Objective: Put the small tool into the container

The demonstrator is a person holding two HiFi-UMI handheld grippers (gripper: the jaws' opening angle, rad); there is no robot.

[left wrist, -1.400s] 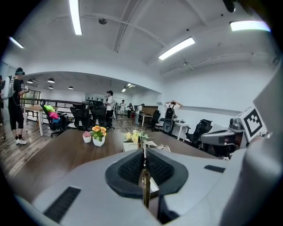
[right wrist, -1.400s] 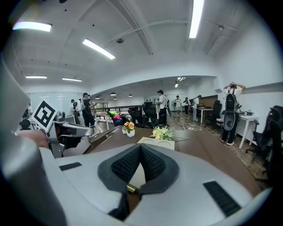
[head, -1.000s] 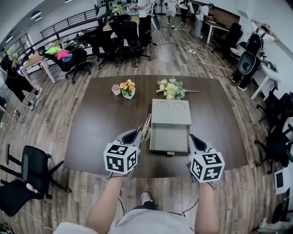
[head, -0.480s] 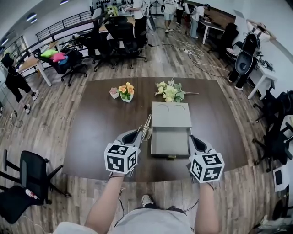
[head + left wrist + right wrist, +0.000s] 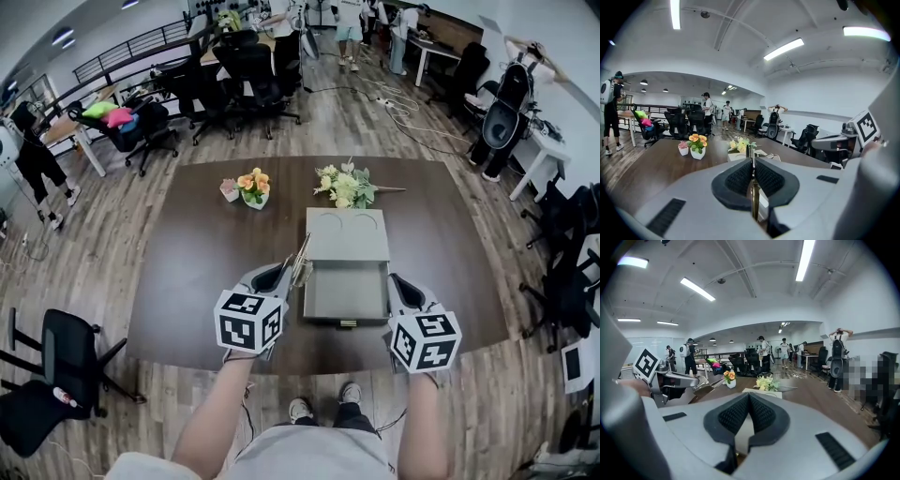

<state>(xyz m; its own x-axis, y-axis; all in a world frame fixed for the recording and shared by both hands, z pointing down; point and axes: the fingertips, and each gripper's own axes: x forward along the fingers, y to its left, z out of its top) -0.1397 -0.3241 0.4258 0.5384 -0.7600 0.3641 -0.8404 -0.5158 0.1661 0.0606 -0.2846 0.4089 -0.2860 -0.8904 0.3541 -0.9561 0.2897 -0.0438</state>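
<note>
1. The left gripper (image 5: 278, 275) has its claw squeezed tight on the small tool (image 5: 300, 260), a thin shiny metal piece.
2. In the left gripper view, the tool stands up straight between the two black pads (image 5: 739, 178).
3. The tool is up in the air, just beside the left edge of the open drawer (image 5: 345, 292). It is not inside yet.
4. The drawer sticks out of the front of the grey container (image 5: 347, 234), which sits on the brown table (image 5: 202, 253). I see nothing in the drawer.
5. The right gripper (image 5: 400, 284) is near the right side of the drawer. Its claw is pressed together with nothing in it.
6. I think the step now is carrying the tool over to the drawer.
7. Next, I think the left gripper needs to move a little to the right, so the tool hangs over the drawer.
8. Then it should go down low and let go, without bumping the drawer wall.
</note>
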